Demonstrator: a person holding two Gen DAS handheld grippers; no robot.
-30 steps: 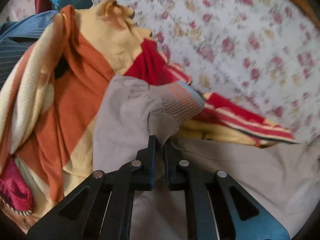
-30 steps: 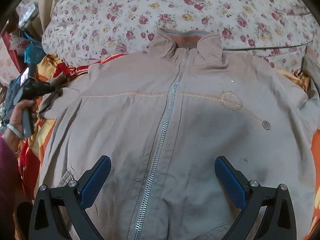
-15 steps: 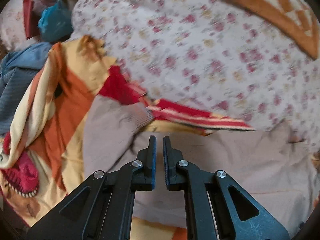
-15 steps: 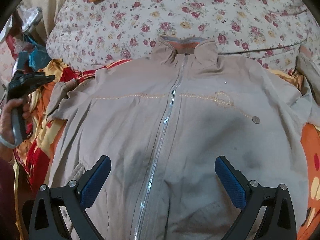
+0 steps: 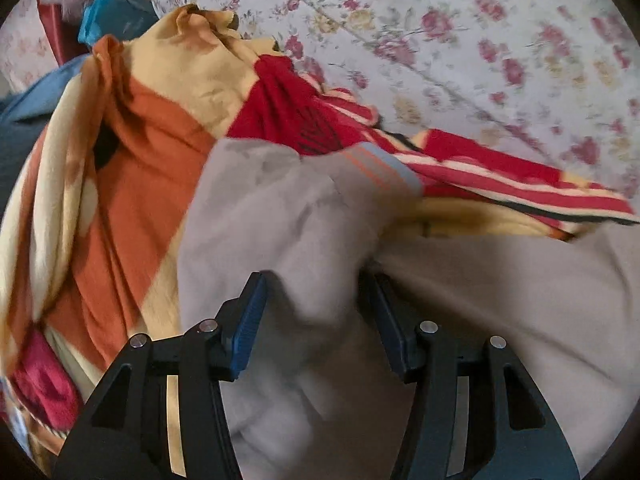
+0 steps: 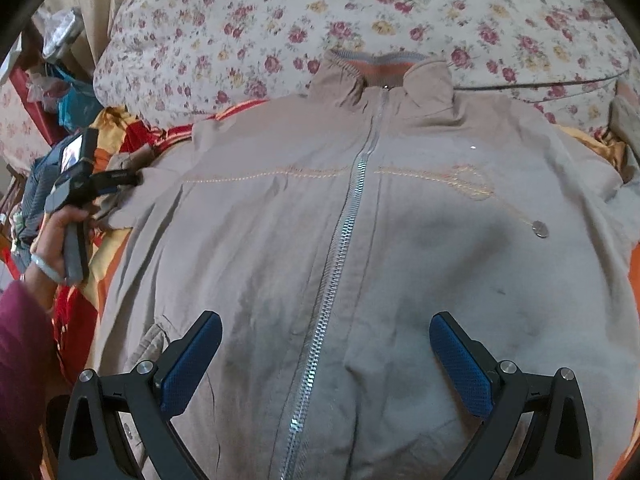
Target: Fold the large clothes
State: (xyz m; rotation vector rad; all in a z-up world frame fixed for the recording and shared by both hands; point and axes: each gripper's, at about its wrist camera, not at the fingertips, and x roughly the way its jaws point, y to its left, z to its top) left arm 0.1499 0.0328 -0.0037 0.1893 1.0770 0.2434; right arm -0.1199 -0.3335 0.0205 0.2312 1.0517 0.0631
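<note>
A large beige zip jacket [image 6: 400, 240] lies flat, front up, collar at the far side. My right gripper [image 6: 326, 344] is open and empty, hovering over its lower front astride the zipper. In the left wrist view my left gripper [image 5: 316, 300] is open, its jaws on either side of the bunched beige sleeve [image 5: 288, 216] with a ribbed striped cuff [image 5: 380, 168]. The left gripper also shows in the right wrist view [image 6: 132, 178] at the jacket's left sleeve.
An orange, yellow and red blanket [image 5: 140, 152] lies under and left of the jacket. A floral pillow [image 6: 280, 20] sits behind the collar. Blue clothes [image 5: 24, 120] and a teal bag [image 5: 112, 20] are piled at the far left.
My left gripper was shut and lifted away half a second ago; now it has opened and come down around the sleeve. The right gripper has stayed open over the jacket.
</note>
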